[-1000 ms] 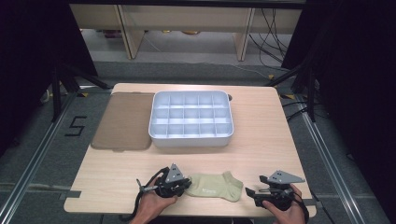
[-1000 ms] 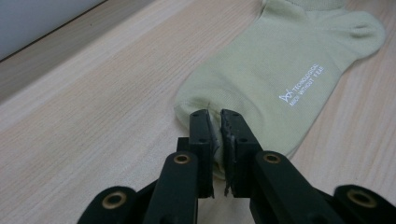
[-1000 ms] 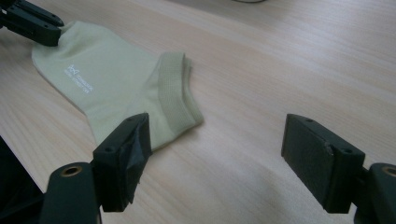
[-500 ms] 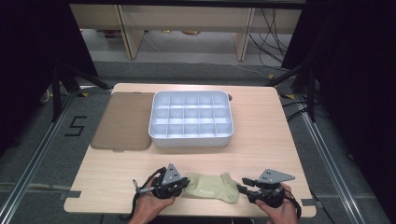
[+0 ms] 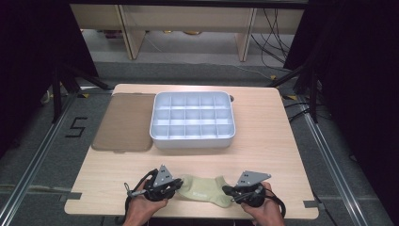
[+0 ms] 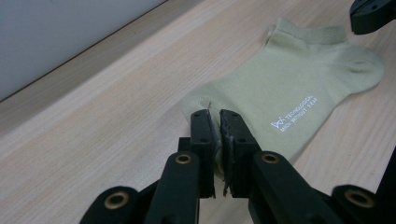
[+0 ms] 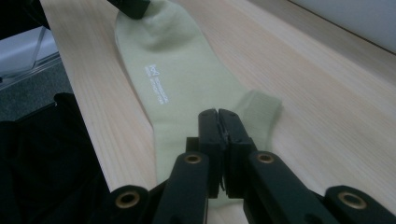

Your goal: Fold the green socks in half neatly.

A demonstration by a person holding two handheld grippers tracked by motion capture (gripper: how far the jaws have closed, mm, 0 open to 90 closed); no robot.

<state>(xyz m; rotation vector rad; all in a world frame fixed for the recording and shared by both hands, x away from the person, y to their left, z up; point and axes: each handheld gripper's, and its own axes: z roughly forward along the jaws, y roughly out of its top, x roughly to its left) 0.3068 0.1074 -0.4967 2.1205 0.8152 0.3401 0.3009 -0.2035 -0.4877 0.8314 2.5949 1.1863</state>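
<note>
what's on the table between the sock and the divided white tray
Nothing: in the high view, bare wooden table separates the sock from the white tray.

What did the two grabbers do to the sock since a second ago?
The right gripper slid in toward the sock, and its jaws have just been closing; they now pinch the cuff end. The left gripper kept its pinch on the toe end. The divided tray and the brown mat stayed put.
</note>
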